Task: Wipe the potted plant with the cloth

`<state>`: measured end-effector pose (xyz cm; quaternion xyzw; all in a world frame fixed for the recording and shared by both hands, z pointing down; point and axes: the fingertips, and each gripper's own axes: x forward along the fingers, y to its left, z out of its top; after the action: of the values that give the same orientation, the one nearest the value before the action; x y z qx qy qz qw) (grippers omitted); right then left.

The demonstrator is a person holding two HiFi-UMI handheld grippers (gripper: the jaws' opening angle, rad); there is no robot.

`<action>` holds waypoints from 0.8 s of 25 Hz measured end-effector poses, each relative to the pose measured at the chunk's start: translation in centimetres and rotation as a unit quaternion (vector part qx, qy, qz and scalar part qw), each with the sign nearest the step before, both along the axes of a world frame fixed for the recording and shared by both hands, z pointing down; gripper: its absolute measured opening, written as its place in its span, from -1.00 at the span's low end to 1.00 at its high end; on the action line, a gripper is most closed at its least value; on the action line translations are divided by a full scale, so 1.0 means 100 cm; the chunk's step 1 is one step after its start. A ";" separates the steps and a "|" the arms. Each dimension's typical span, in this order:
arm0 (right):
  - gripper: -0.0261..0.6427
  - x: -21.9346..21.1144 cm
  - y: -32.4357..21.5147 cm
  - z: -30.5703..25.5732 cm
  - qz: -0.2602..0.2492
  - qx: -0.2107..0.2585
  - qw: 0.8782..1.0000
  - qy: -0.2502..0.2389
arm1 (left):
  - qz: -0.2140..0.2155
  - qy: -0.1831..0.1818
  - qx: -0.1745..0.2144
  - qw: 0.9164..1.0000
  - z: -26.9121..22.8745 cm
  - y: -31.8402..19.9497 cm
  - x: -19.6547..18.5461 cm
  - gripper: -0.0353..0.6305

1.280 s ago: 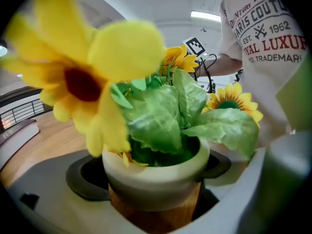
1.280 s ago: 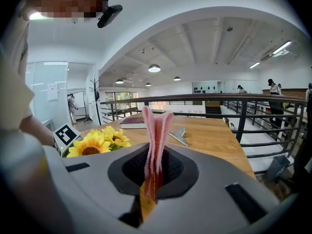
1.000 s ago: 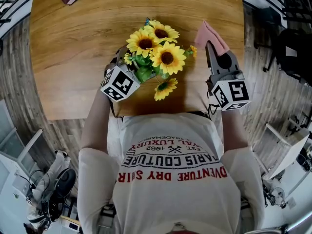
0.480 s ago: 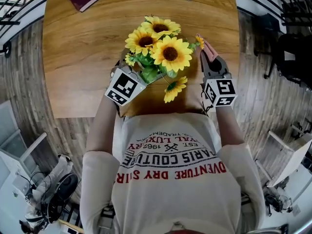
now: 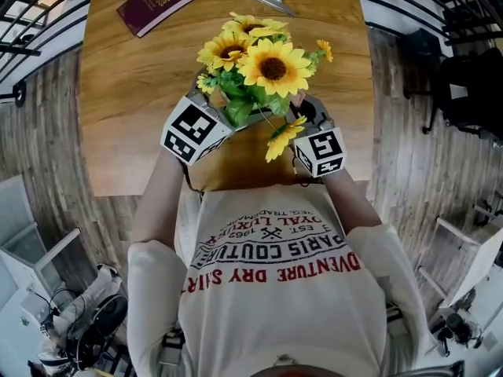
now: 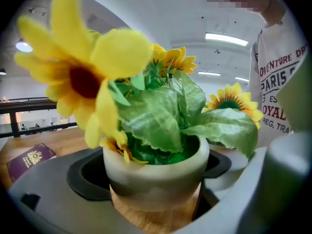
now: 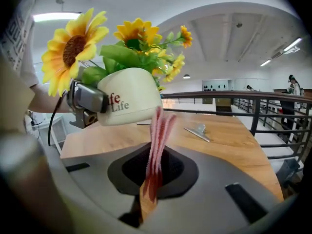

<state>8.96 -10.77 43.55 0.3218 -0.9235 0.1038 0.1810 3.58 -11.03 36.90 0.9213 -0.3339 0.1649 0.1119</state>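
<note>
L gripper (image 6: 156, 194) clamps potted plant (image 7: 130, 104), pot axis tilted. R gripper (image 7: 153, 182) pinches pink cloth (image 7: 158, 135), upright, edge-on, tip at pot wall. Head view: blooms hide pot.

The sunflowers (image 5: 271, 67) are yellow with brown centres, above green leaves (image 6: 156, 121). The pot (image 7: 131, 99) is cream with red and dark lettering. The cloth (image 7: 158, 130) is pink. My fingers (image 7: 214, 165) are grey with black pads (image 7: 180, 172), and my cubes (image 5: 191, 129) carry black-and-white squares. The tabletop (image 5: 134, 100) is honey wood grain. The booklet (image 5: 156, 3) is maroon with a gold emblem.
</note>
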 end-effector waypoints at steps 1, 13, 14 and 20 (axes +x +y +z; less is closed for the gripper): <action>-0.82 -0.004 0.001 -0.007 -0.008 0.011 1.000 -0.006 | 0.002 -0.001 0.001 1.000 -0.003 -0.001 0.001 0.70; -0.82 -0.040 0.012 -0.051 -0.095 0.126 0.987 0.000 | 0.040 0.008 -0.010 0.999 -0.020 0.001 0.001 0.70; -0.82 -0.042 0.013 -0.052 -0.098 0.127 0.987 -0.005 | 0.043 0.013 -0.010 0.999 -0.022 0.002 0.002 0.70; -0.82 -0.063 0.020 -0.060 -0.112 0.119 0.985 -0.046 | 0.059 0.035 -0.012 0.998 -0.029 0.006 0.005 0.70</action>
<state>2.70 -8.81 37.59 0.2301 -0.9669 -0.0134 0.1091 4.10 -10.41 33.96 0.9431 -0.2731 0.1430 0.1249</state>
